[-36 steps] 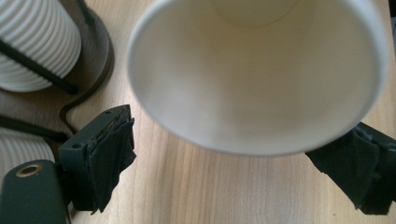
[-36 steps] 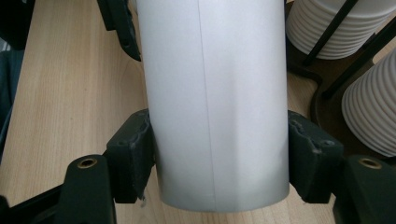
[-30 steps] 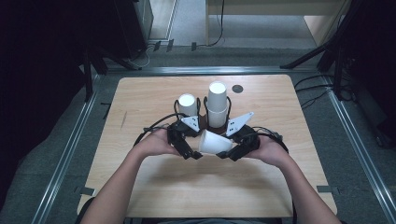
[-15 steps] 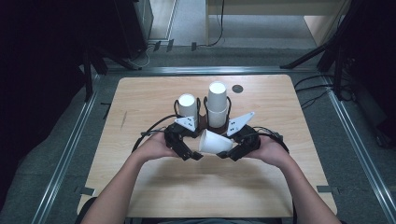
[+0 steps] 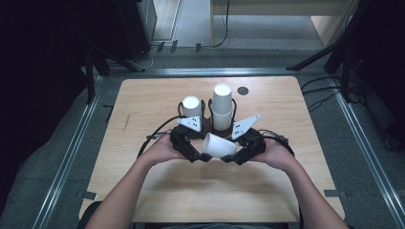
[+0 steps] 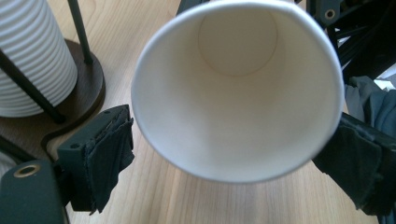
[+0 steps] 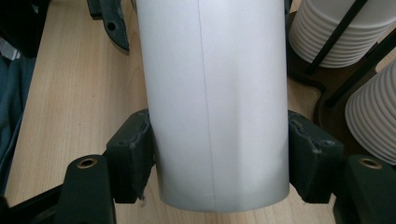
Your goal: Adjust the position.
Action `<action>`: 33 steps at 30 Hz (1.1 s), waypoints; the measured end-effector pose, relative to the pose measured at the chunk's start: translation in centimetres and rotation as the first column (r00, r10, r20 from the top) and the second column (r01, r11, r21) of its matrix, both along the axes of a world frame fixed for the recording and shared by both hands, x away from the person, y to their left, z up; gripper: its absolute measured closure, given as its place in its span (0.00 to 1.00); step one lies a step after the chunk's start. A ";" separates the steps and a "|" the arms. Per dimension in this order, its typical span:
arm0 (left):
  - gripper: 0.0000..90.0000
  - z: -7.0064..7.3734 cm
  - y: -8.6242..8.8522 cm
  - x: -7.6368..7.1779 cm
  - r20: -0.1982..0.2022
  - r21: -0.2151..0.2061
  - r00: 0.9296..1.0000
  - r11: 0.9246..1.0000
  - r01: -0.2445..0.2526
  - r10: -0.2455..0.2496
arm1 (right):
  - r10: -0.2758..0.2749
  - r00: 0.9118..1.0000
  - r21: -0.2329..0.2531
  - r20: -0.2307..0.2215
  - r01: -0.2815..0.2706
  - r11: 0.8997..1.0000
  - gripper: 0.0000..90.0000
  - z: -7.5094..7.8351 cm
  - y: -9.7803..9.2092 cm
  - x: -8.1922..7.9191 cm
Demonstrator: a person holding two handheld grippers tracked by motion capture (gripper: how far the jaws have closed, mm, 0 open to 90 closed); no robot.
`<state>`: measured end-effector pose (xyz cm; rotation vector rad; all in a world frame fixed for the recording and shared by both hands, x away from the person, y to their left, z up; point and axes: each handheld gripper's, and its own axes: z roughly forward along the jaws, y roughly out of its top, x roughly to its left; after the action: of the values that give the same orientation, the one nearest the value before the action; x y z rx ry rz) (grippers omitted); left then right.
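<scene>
From the high view, the person's two hands met over the near middle of the light wooden table (image 5: 157, 200), with a single white paper cup (image 5: 218, 145) lying on its side between the left gripper (image 5: 197, 153) and the right gripper (image 5: 234, 156). Compared with a second earlier, almost nothing had shifted: the cup had stayed at the same spot, mouth toward the left gripper, and the hands had only crept a little. Behind them stood a dark-based wire cup holder (image 5: 206, 125) carrying a short stack of white ribbed cups (image 5: 191, 106) and a taller stack of white cups (image 5: 222, 106). That stillness suggested a hand-over held at mid-point, neither side having let go.

In the left gripper view, the cup's open mouth (image 6: 236, 88) faced the camera, its inside empty. The left gripper's cloth-wrapped pads (image 6: 109, 154) sat spread just outside the rim; the right-hand pad seemed to touch the rim, the left-hand one stood a sliver clear, so whether they truly pinched could not be told.

In the right gripper view, the cup's smooth seamed wall (image 7: 215, 102) ran up between the black jaws, and the right gripper's pads (image 7: 133, 149) pressed against both sides, pinching the cup near its base. My judgement is that the right gripper carried the cup while the left was about to take or release the rim.
</scene>
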<state>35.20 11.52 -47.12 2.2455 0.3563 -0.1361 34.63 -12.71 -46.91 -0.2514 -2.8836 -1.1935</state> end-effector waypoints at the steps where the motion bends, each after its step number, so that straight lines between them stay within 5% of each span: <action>1: 0.09 0.0 0.0 0.0 0.004 -0.002 1.000 1.000 -0.001 0.001 | 0.001 1.000 0.001 0.000 -0.001 1.000 0.36 0.0 0.0 0.0; 6: 0.15 0.0 0.0 0.1 -0.008 -0.055 1.000 0.999 0.000 0.000 | 0.011 1.000 0.014 -0.006 -0.011 1.000 0.36 0.1 0.1 0.0; 15: 0.23 0.0 -0.2 0.1 -0.010 -0.060 1.000 0.998 0.013 -0.014 | 0.013 1.000 0.010 -0.016 -0.013 1.000 0.37 0.0 0.2 0.0; 23: 0.26 0.2 -0.2 0.2 -0.023 -0.028 1.000 0.999 0.019 -0.019 | -0.003 0.998 0.004 -0.055 0.003 1.000 0.35 -0.2 0.3 0.2; 27: 0.27 0.6 0.5 0.4 -0.022 -0.019 1.000 1.000 0.006 -0.006 | -0.020 0.996 -0.001 -0.082 0.020 1.000 0.27 -0.3 0.4 0.3; 33: 0.27 1.1 1.1 0.4 -0.018 0.021 1.000 1.000 -0.009 0.009 | -0.036 0.997 -0.014 -0.064 0.035 0.999 0.25 -0.4 0.5 0.4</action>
<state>35.59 12.60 -46.02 2.2646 0.3792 -0.1481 34.99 -12.25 -47.33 -0.3358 -2.8443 -1.1495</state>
